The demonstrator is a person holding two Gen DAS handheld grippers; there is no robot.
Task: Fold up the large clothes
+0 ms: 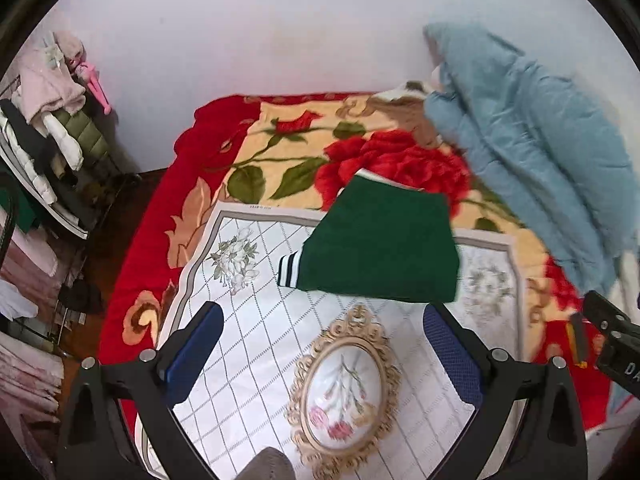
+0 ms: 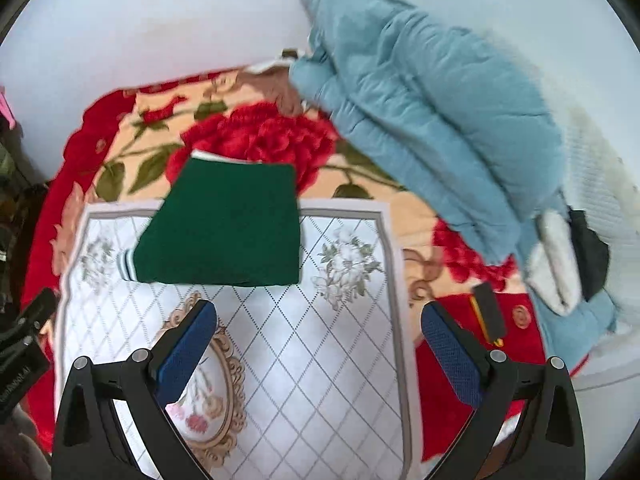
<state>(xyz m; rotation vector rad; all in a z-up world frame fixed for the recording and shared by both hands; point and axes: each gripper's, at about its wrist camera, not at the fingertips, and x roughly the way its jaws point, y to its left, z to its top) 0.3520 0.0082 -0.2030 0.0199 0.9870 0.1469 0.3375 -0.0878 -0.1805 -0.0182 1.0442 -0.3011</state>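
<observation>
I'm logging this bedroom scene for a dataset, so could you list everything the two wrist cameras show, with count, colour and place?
folded garment: one, dark green with striped cuff, at the far edge of the white mat
mat: one, white with grey lattice and flower prints, on the blanket
blanket: one, red and cream rose pattern, covering the bed
puffer jacket: one, light blue, heaped at the right
black block: one, with a yellow edge, on the blanket at the right
clothes pile: several, pink, white, olive, left of the bed
left gripper: open, empty
right gripper: open, empty
</observation>
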